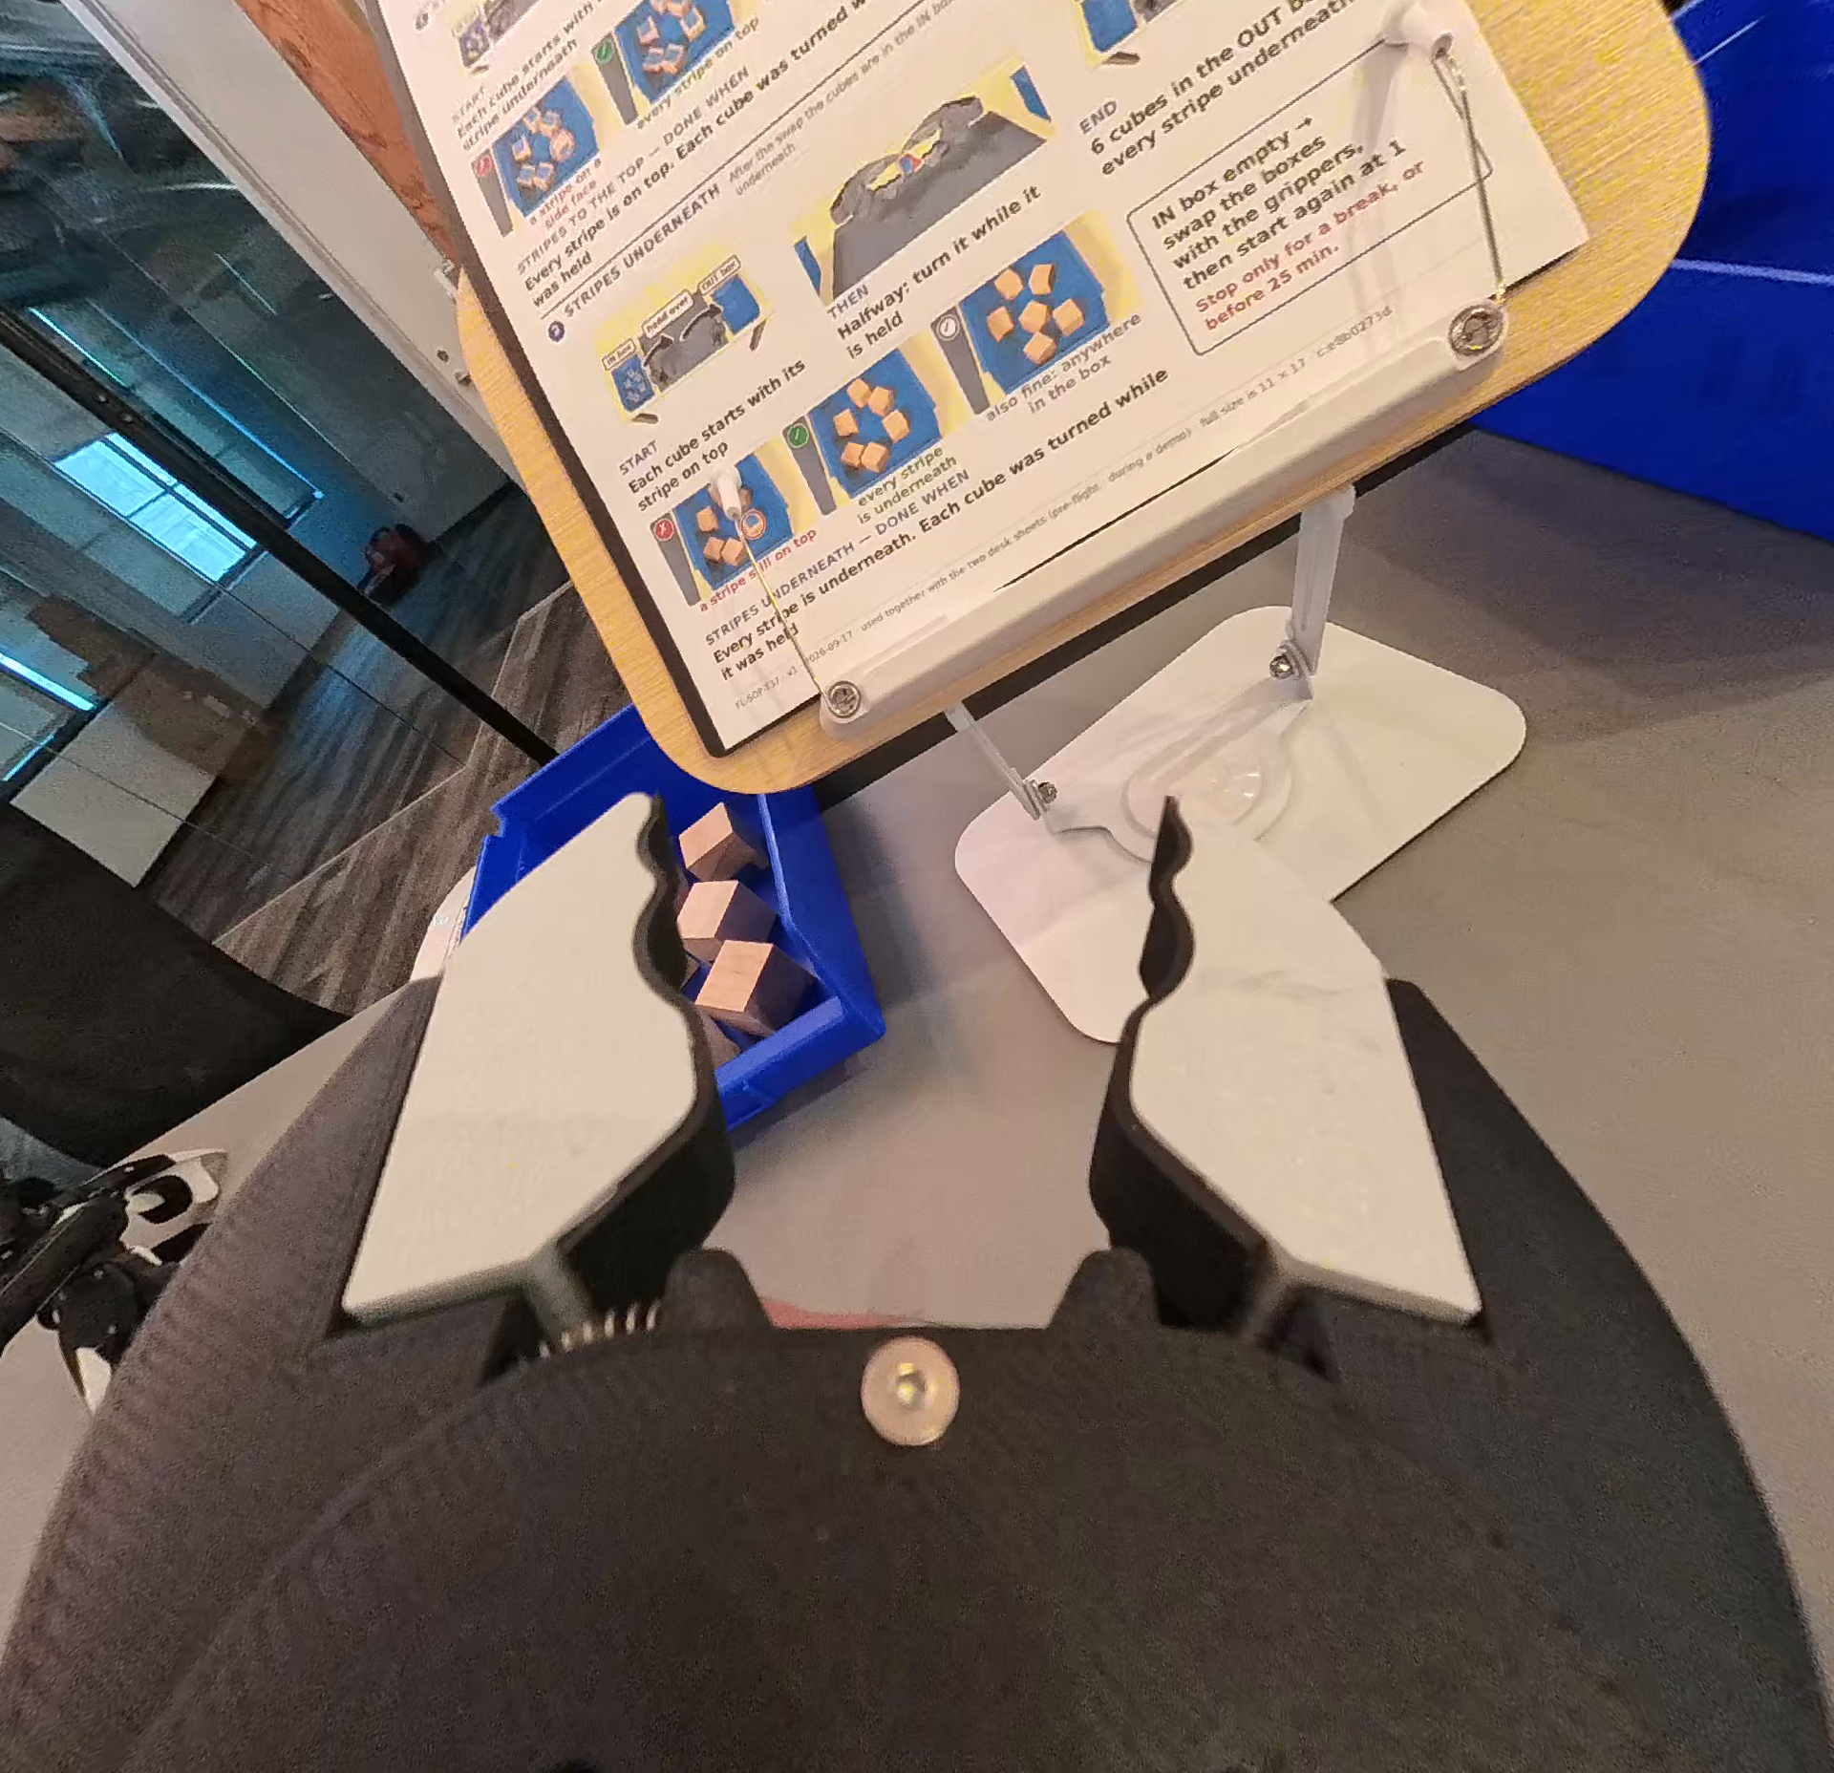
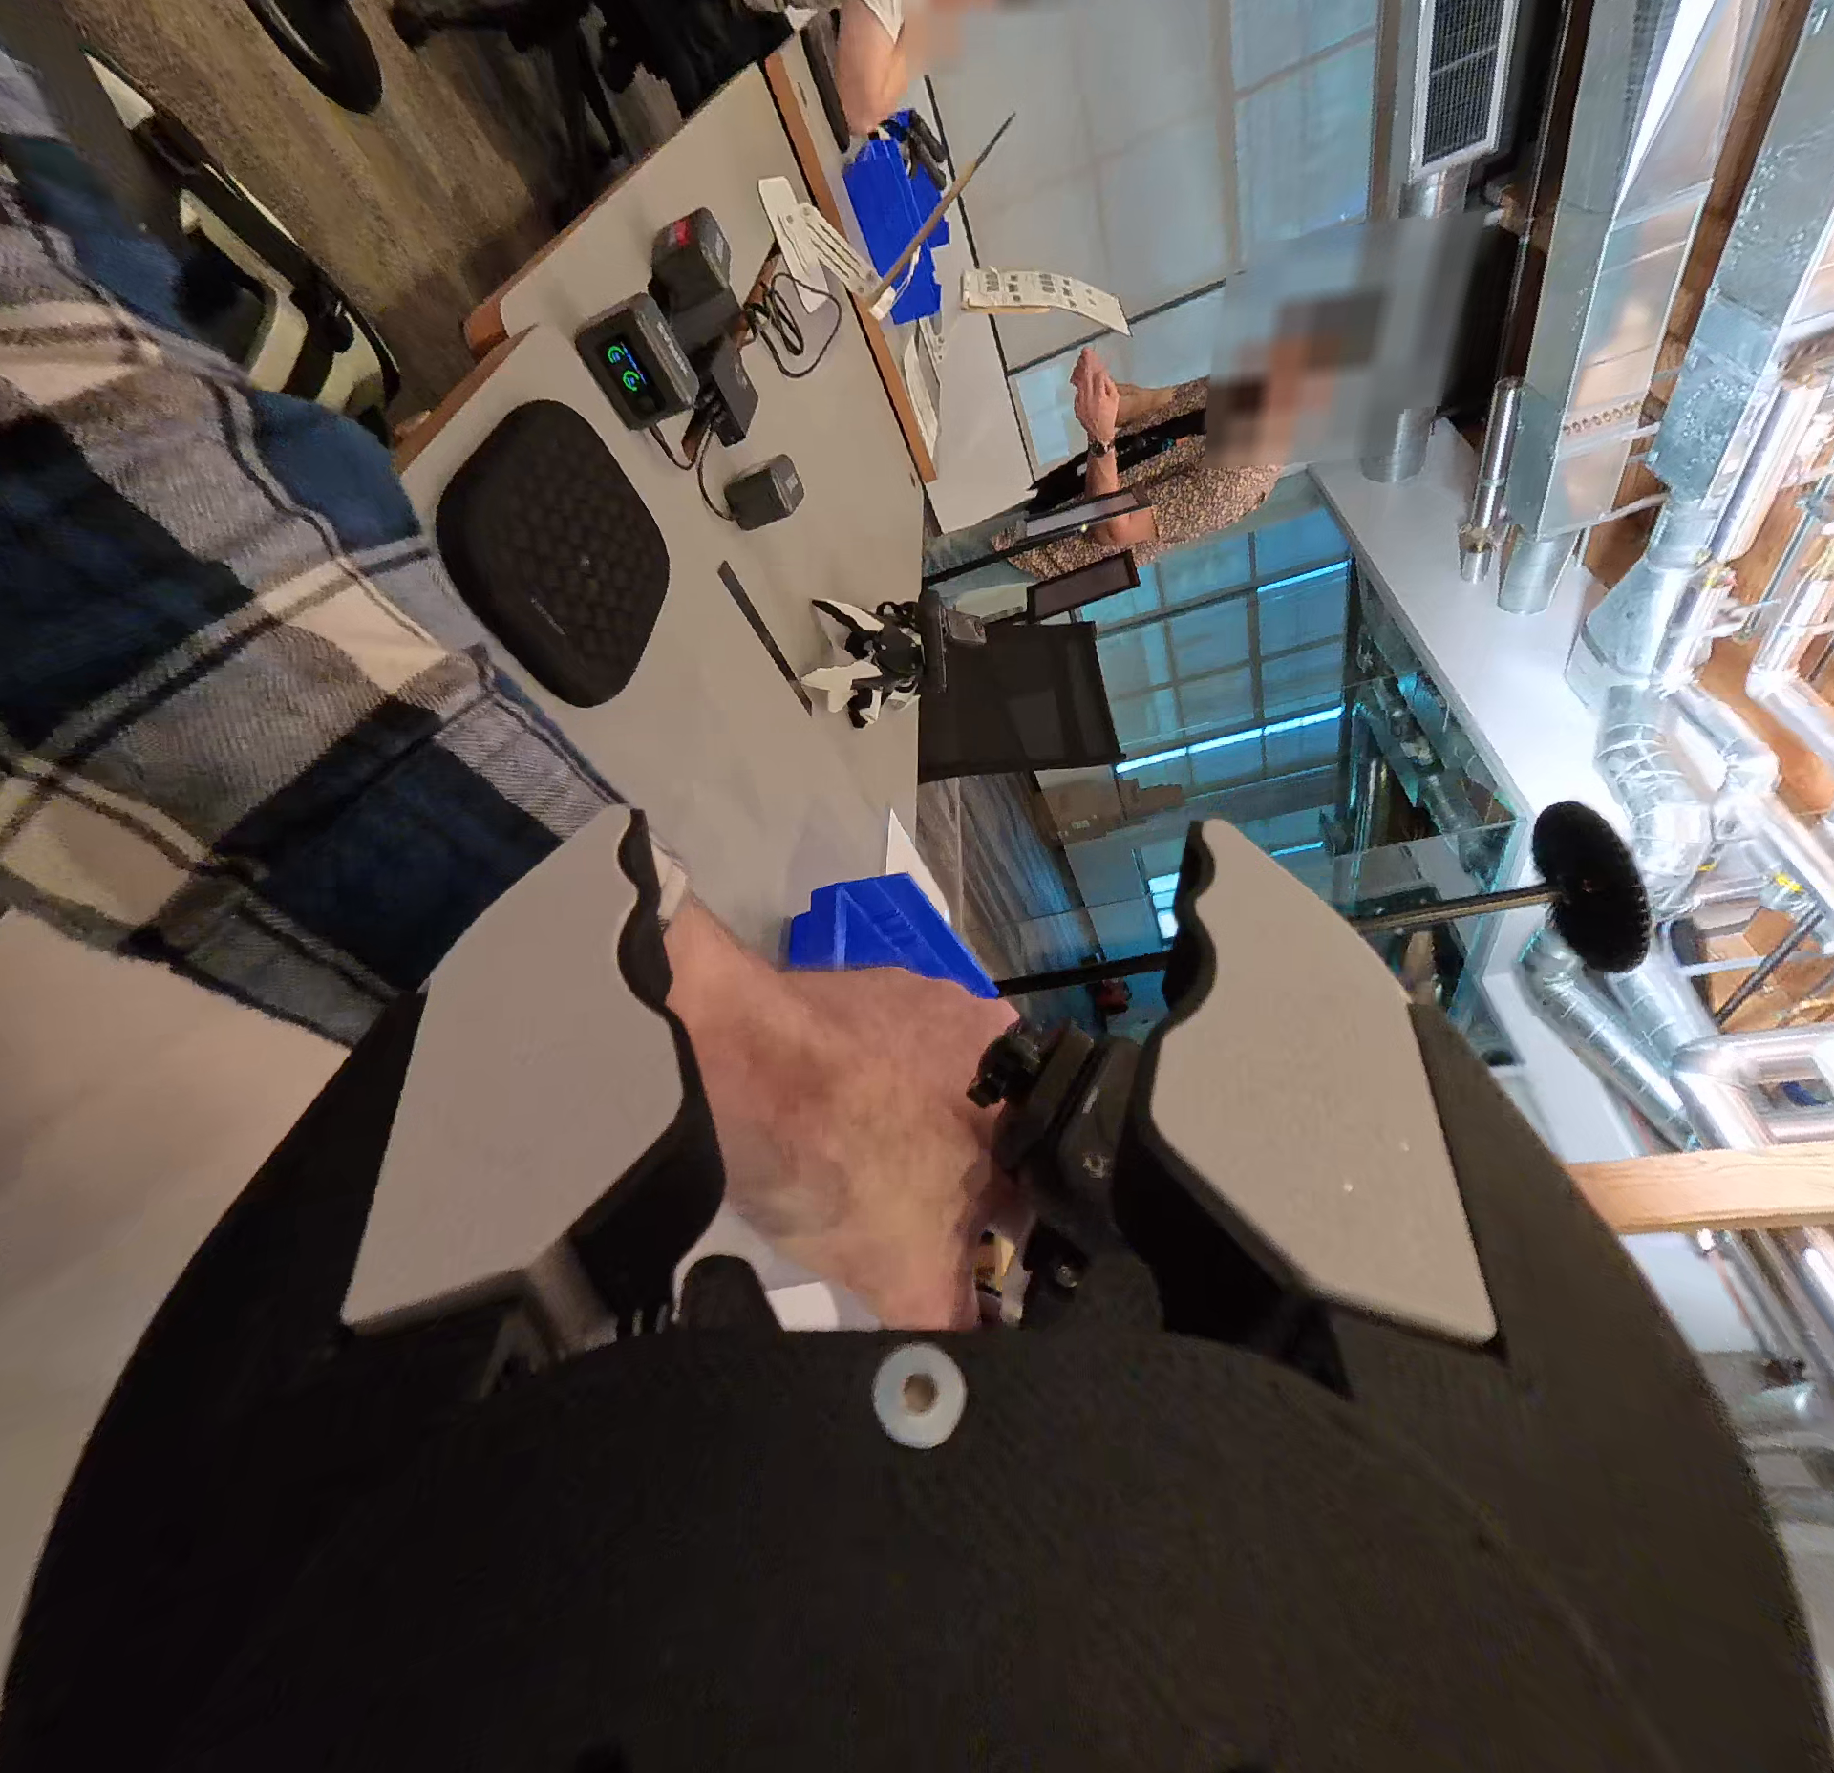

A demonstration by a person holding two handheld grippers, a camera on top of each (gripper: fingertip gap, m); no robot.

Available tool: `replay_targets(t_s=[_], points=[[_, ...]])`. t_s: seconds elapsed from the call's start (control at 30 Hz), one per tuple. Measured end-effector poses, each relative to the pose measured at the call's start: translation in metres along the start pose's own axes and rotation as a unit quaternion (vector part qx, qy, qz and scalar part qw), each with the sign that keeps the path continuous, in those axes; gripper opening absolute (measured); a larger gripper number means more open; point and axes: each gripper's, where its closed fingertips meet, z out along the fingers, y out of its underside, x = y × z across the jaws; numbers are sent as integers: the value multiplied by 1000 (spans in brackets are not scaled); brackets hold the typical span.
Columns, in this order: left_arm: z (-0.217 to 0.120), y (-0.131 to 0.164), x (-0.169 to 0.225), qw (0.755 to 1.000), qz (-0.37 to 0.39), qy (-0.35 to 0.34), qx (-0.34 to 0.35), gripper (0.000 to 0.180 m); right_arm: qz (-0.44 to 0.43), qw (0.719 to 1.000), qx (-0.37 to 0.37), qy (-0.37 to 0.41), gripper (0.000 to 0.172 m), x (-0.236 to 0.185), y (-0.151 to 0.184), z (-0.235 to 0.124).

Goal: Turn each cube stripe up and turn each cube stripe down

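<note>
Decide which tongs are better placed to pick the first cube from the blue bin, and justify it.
Left, probably: the left tongs are open, aimed over the blue bin of cubes. The right tongs point sideways across the room.

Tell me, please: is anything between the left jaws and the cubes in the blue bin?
Nothing visible blocks the way. The left gripper is open and empty above the grey table. The wooden cubes lie in the blue bin, ahead and left. The document stand is to the right, and its board overhangs only the bin's far end.
</note>
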Motion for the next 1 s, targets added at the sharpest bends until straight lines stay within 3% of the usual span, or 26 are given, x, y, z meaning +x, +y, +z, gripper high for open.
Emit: replay_targets(t_s=[0.1, 0.33, 0.63, 0.7, 0.8, 0.9, 1.0], points=[[2, 3, 2, 1000, 0, 2, -10, 94, 18, 999, -32, -11, 101, -2, 13, 5], [3, 4, 5, 1000, -9, 12, -3, 92, -14, 1000, -5, 2, 93, -1, -13, -8], [0, 1, 1, 999, -26, 18, 7, 92, 14, 999, -11, 27, 93, 11, -8, -23], [-3, 4, -9, 998, -48, 22, 15, 92, 56, 996, -31, 54, 90, 29, 15, -33], [-20, 0, -27, 990, -104, 62, 66, 82, 134, 980, -102, 103, 89, 57, 77, -51], [-64, -23, -39, 956, -164, 160, 182, 55, 215, 943, -227, 114, 82, 61, 156, -71], [-130, -55, -33, 912, -124, 248, 302, 31, 248, 908, -317, 115, 78, 52, 211, -90]])
